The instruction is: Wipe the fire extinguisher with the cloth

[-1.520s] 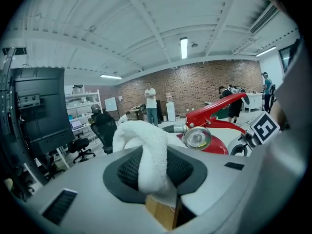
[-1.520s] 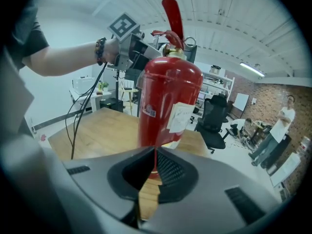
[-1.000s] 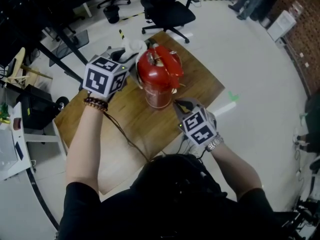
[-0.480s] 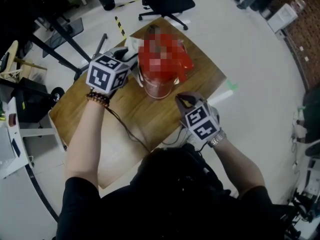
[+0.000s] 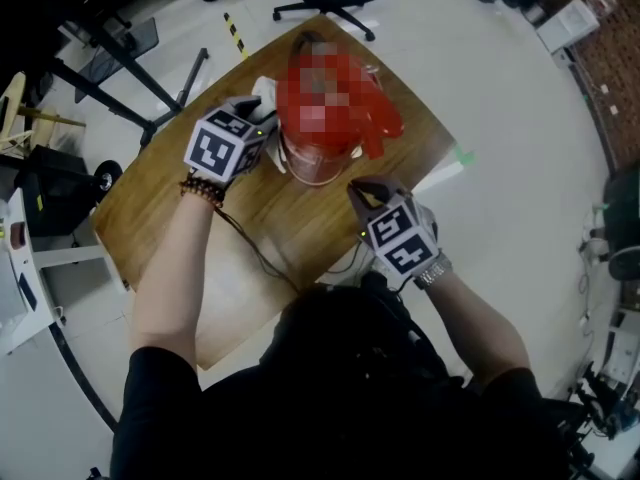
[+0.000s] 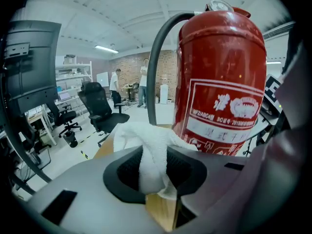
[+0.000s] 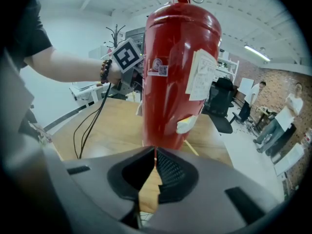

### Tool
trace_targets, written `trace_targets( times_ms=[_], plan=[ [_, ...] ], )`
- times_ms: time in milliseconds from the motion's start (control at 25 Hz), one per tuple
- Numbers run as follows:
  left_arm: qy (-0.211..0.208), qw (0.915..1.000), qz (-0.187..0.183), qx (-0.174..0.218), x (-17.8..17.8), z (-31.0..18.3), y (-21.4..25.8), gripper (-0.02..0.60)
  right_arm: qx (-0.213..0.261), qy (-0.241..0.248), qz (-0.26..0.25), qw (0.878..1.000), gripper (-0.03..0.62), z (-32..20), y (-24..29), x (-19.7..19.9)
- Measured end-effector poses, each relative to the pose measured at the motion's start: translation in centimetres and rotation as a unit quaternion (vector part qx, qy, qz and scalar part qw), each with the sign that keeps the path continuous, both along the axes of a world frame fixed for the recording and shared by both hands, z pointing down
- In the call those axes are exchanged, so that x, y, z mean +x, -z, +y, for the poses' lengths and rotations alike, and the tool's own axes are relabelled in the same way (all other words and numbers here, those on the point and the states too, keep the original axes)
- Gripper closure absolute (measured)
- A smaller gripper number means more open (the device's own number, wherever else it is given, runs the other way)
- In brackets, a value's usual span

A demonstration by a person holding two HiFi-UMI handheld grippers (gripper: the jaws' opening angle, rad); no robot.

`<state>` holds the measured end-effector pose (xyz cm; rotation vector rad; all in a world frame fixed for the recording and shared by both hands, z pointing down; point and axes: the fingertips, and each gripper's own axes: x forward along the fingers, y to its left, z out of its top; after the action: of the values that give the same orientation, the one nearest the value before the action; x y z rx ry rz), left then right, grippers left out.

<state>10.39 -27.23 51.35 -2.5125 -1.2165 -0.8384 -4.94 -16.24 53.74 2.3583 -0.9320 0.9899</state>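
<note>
Fire extinguisher [image 5: 314, 171], red and upright, stands on the wooden surface [image 5: 190, 213] between the two tongs, which come at it from opposite sides. The left tongs [image 6: 157, 169] are clamped on a white cloth [image 6: 146, 140], which rises in a bunched fold from between the pads. Just ahead of these tongs and to their right is the cylinder. The fold reaches its lower part, though whether it presses there I cannot tell.

The right tongs [image 7: 155, 155] are closed with nothing between them. Their tips are near the foot of the cylinder, straight ahead, and apart from it.

The head view gives the layout from above, but a mosaic patch covers the extinguisher's top. The left gripper view shows what that hides: a black hose [image 6: 154, 67] curving down from the head, and a white-printed label [image 6: 224, 113] on the side facing those tongs. The right gripper view shows the opposite side, with a paper tag [image 7: 202, 77] and a small sticker on it. Beyond the cylinder it shows the left tongs' marker cube and a beaded bracelet [image 7: 104, 71] on the wrist. Black cables [image 7: 87, 126] trail over the surface to the left of the right tongs. Past the far edge of the surface stands an office chair [image 6: 100, 106].
</note>
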Motion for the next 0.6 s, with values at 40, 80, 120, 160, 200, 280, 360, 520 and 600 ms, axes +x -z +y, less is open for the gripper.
trace_targets(
  times_ms=[40, 80, 120, 160, 200, 280, 360, 520, 600],
  plan=[
    [-0.001, 1.0, -0.003, 0.001, 0.0, 0.0, -0.5, 0.486, 0.0, 0.0, -0.001, 1.0, 0.566, -0.1, -0.1, 0.1],
    [-0.002, 1.0, -0.005, 0.002, 0.0, -0.1, -1.1, 0.486, 0.0, 0.0, -0.003, 1.0, 0.566, -0.2, -0.3, 0.1],
    [-0.004, 1.0, -0.007, 0.004, 0.0, 0.0, -1.7, 0.486, -0.001, 0.0, -0.004, 1.0, 0.566, -0.2, -0.4, 0.2],
    [-0.007, 0.9999, -0.01, 0.007, -0.1, 0.0, -2.3, 0.486, -0.001, 0.0, -0.005, 1.0, 0.566, -0.2, -0.5, 0.1],
    [-0.009, 0.9998, -0.012, 0.009, -0.2, 0.1, -3.0, 0.486, -0.001, 0.0, -0.006, 1.0, 0.566, -0.1, -0.6, 0.1],
    [-0.011, 0.9996, -0.018, 0.016, -0.4, 0.1, -4.3, 0.486, -0.002, -0.001, -0.008, 1.0, 0.566, -0.2, -0.8, 0.0],
    [-0.011, 0.9993, -0.024, 0.025, -0.4, -0.1, -5.6, 0.486, -0.002, -0.001, -0.01, 1.0, 0.566, -0.5, -1.0, 0.0],
    [-0.011, 0.9984, -0.042, 0.036, -0.6, -0.4, -8.1, 0.486, -0.004, -0.002, -0.014, 1.0, 0.566, -0.9, -1.3, 0.1],
    [-0.011, 0.9978, -0.052, 0.041, -0.9, -0.4, -9.1, 0.486, -0.005, -0.003, -0.015, 1.0, 0.566, -0.9, -1.4, 0.1]
  ],
)
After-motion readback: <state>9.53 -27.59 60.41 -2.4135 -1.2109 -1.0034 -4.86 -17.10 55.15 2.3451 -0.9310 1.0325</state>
